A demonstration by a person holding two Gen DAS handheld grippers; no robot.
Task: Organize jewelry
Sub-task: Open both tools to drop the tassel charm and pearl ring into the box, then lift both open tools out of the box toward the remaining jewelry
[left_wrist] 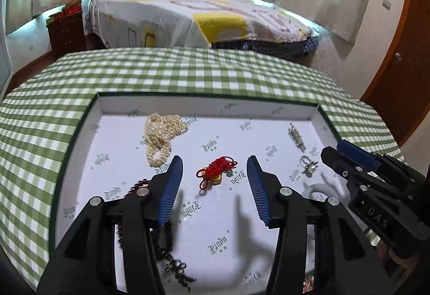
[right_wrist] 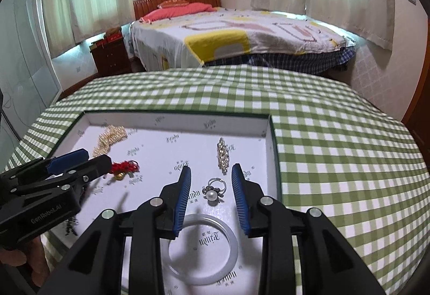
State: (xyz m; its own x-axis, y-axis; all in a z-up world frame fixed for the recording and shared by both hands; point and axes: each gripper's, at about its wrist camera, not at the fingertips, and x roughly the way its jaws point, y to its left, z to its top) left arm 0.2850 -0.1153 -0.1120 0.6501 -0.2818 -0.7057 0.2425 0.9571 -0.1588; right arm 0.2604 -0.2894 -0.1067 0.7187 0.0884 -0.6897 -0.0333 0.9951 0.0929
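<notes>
Our left gripper hangs with jaws apart and empty above the red knotted cord, which lies flat in the white tray, its long axis slanting from near-left to far-right. Our right gripper is likewise parted around nothing, over the pearl ring, pearl toward us. The pieces seem spaced apart so each stays separately reachable; the crystal clasp points away, beyond the ring.

green-checked tablecloth, red knot, cream pearls
</notes>
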